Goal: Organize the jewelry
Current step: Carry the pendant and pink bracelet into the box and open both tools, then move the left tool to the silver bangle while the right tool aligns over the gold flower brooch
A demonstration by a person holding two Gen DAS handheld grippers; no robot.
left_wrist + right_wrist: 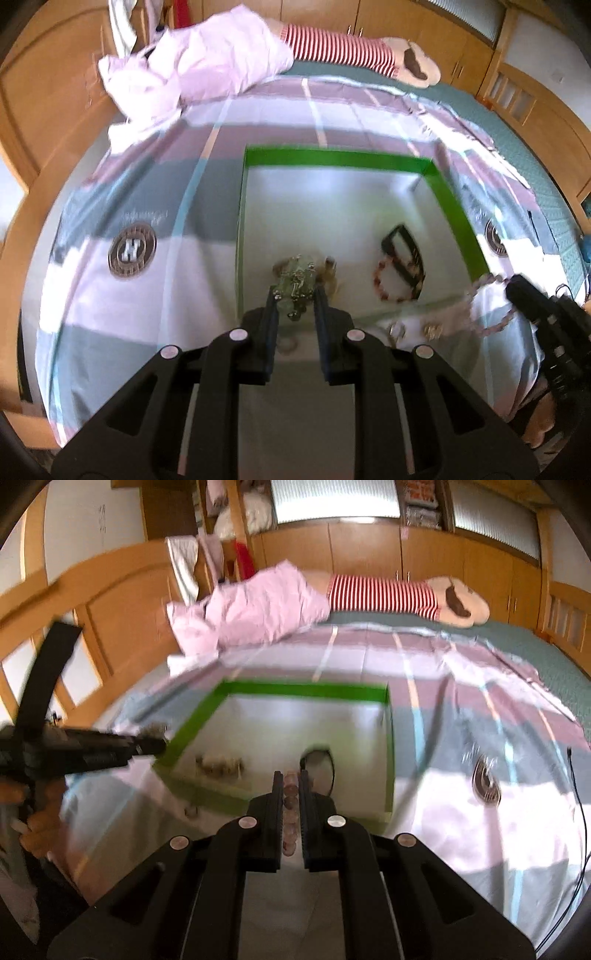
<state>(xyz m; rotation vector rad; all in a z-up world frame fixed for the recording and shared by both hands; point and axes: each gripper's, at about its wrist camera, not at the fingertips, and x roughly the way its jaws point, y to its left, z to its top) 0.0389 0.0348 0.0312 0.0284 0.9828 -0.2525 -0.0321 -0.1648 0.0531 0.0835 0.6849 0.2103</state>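
green-rimmed tray (pixel 343 158); left fingers (pixel 271 306) clenched on green beads (pixel 295 286), right fingers (pixel 277 782) on pink bracelet (pixel 290 805)

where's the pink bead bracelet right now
The pink bead bracelet is clamped in the right tongs, just over the green-edged box's near rim.

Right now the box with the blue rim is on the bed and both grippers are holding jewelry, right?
Almost. The box has a green rim, not blue, as the left wrist view shows. It does sit on the bed, and the left gripper and right gripper each hold jewelry.
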